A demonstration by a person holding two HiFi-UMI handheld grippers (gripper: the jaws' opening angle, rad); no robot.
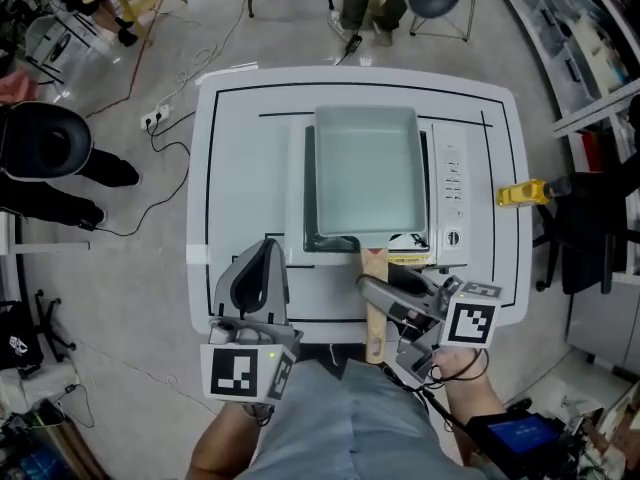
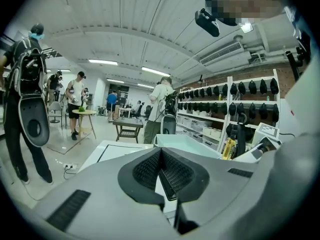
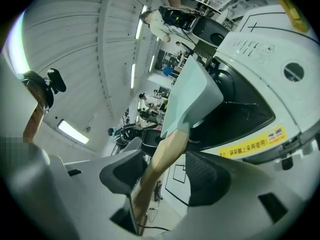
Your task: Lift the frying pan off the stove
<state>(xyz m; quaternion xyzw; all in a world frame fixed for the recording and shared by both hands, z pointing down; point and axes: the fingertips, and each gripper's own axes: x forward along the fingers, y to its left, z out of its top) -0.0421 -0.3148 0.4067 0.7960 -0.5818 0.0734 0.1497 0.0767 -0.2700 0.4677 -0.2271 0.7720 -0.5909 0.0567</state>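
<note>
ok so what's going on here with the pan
A person with a gripper in each hand is going for the rectangular frying pan on the induction stove. The right gripper has its jaws open around the wooden handle, not yet clamped. The left gripper is shut and empty, at the front edge of the table.

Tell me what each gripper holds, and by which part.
Nothing is gripped. The pan handle sits between the right gripper's open jaws, unclamped; the left gripper is shut, empty.
</note>
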